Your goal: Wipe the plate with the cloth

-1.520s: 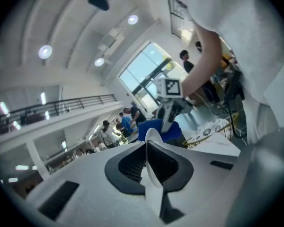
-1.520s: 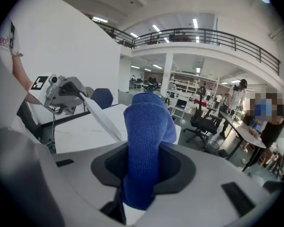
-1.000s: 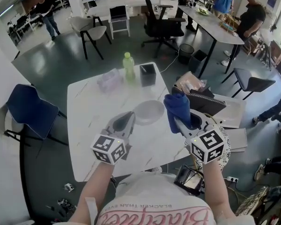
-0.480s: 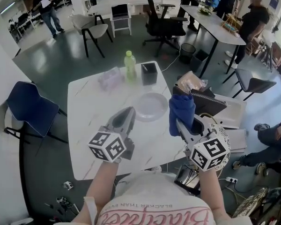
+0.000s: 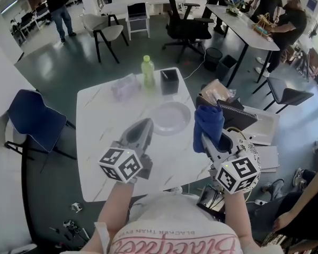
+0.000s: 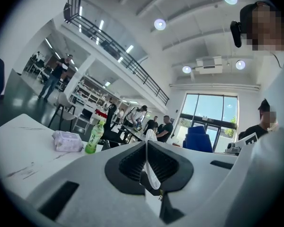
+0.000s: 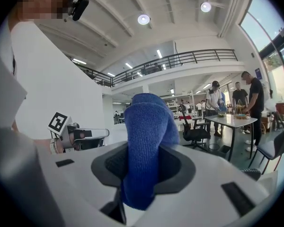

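A pale round plate [image 5: 171, 118] hangs over the white marble table [image 5: 98, 142], and my left gripper [image 5: 147, 126] is shut on its left rim. In the left gripper view only the plate's thin white edge [image 6: 152, 176] shows, pinched in the left gripper [image 6: 149, 167]. Just right of the plate, my right gripper [image 5: 208, 142] is shut on a blue cloth [image 5: 208, 125], which stands bunched above its jaws. In the right gripper view the cloth [image 7: 146, 141] fills the right gripper [image 7: 144, 174], with the left gripper [image 7: 80, 134] off to the left. Cloth and plate are apart.
At the table's far side stand a green bottle [image 5: 147, 71], a black box [image 5: 169, 81] and a packet of wipes [image 5: 126, 87]. A blue chair [image 5: 34, 121] stands at left. A bag [image 5: 217, 93] and a dark case [image 5: 230, 115] lie at right. People stand at the far tables.
Both grippers have rolled a little and hardly shifted. The cloth has drifted slightly to the right. Both grips are unchanged.
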### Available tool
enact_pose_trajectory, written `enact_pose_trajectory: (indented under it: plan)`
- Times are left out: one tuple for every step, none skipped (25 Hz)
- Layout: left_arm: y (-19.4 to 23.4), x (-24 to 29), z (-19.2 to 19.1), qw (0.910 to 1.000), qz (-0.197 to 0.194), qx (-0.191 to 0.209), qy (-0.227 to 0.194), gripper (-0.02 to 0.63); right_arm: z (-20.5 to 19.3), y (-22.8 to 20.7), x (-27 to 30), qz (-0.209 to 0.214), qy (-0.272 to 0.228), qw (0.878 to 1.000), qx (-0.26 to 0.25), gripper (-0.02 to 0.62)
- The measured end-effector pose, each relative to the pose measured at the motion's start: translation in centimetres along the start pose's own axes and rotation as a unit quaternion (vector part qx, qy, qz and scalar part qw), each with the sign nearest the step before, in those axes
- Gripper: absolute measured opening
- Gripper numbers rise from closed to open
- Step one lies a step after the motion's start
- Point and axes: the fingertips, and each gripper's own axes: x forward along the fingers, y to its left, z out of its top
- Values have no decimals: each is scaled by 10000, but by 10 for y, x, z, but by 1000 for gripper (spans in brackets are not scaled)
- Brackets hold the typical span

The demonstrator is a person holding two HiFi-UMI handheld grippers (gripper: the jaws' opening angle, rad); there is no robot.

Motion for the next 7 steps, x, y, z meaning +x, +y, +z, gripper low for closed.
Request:
enact_pose_trajectory:
  plan:
    - [0,1,0,10000,2,26,-6,12,0,-1,0,-7,-4,10000,-1,121]
    - [-1,2,1,10000,5,57,-8,12,0,-2,1,-14,-6,10000,-5,121]
    - [-1,3,1,10000,7,86,-8,12,0,-3,2,-20,-6,10000,-7,123]
    - [-2,4,2,9999,5,108,-7,12,0,-3,2,-22,-6,10000,-5,121]
    - [-3,5,2,9999,1,122,-7,12,0,-4,3,-24,-5,10000,1,121]
    - [-4,6,3,9999,-6,131,-7,12,1,-4,3,-24,-3,10000,10,121]
    - [-4,7,4,9999,-13,139,-8,12,1,-5,3,-24,-2,10000,19,121]
